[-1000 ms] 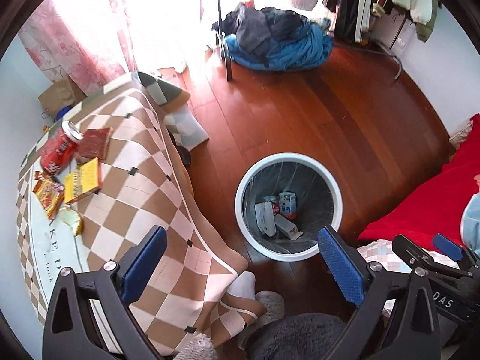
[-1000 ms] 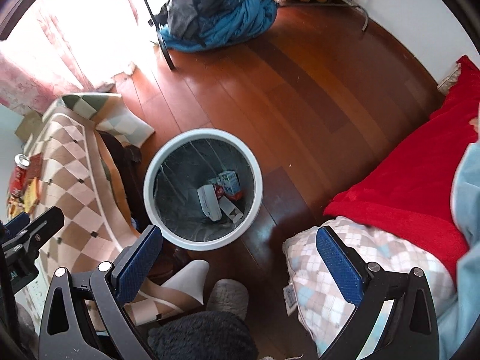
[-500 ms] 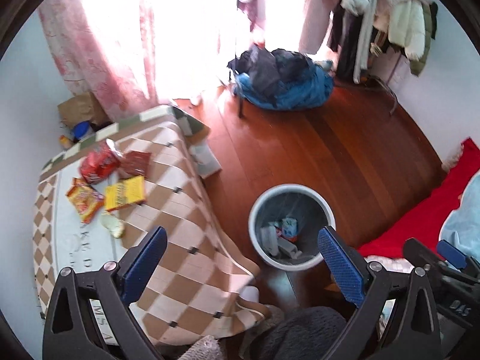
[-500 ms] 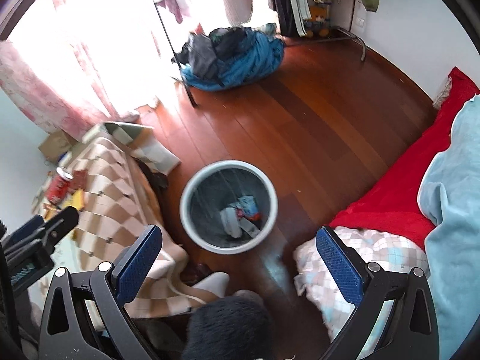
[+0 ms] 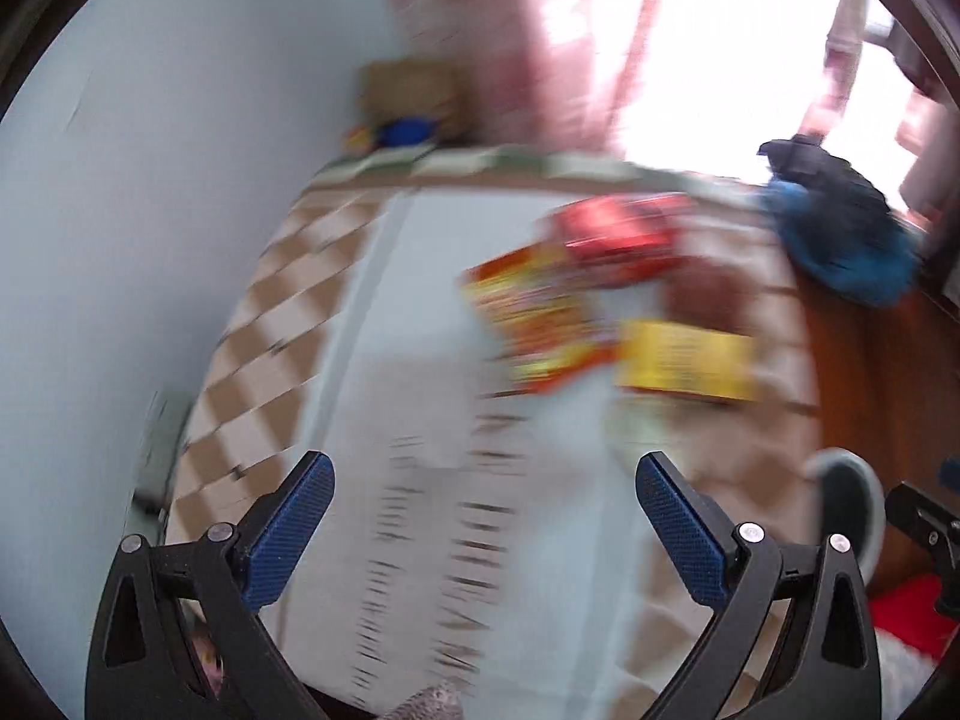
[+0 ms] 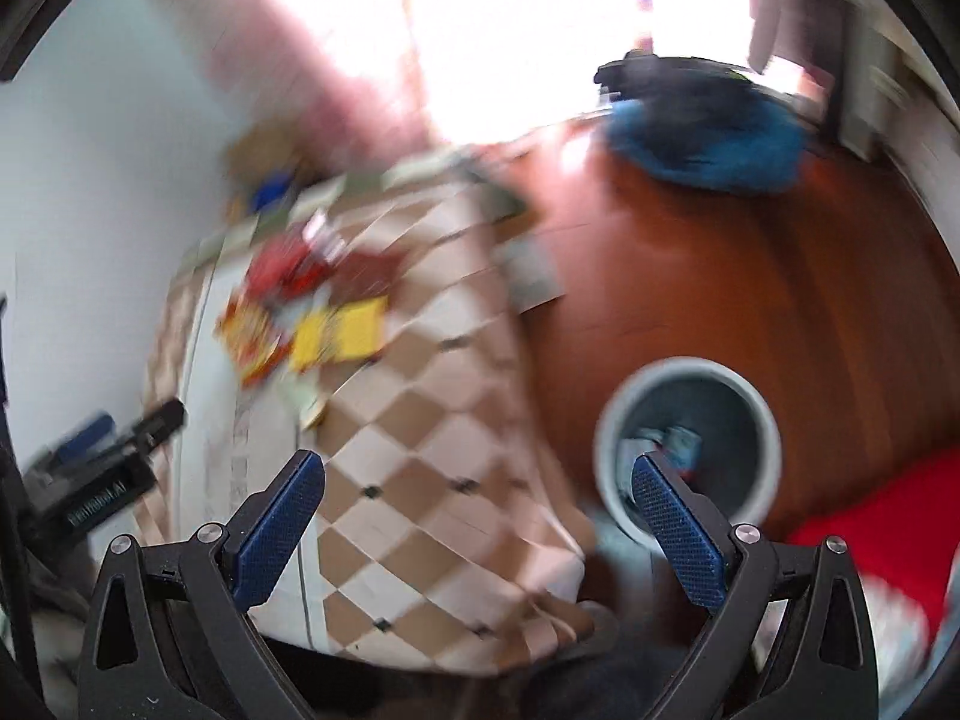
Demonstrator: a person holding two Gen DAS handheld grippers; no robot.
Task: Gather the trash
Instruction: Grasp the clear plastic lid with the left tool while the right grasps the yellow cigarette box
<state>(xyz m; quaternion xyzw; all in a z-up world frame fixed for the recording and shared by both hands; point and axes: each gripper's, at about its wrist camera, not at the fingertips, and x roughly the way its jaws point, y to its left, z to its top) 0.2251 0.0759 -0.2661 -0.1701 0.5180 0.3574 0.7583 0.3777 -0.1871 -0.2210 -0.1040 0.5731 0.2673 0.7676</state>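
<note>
Both views are motion-blurred. My left gripper (image 5: 485, 501) hangs open and empty above the checkered table cover (image 5: 420, 450). Ahead of it lie a red can (image 5: 612, 228), an orange snack packet (image 5: 540, 318) and a yellow packet (image 5: 684, 360). My right gripper (image 6: 479, 501) is open and empty too, over the cover's hanging edge. The white trash bin (image 6: 690, 372) stands on the floor behind its right finger, with some trash inside. The same yellow packet (image 6: 342, 333) and orange packet (image 6: 252, 330) show on the table in the right wrist view.
Red-brown wooden floor (image 6: 720, 240) lies right of the table. A blue and black clothes pile (image 6: 702, 132) sits at the back by the bright window. A red blanket (image 6: 870, 534) is at lower right. A pale wall (image 5: 150, 210) borders the table's left side.
Both cameras have swung left, away from the bin and toward the tabletop. The packets are now larger and more central in the left view. Both grippers stayed open.
</note>
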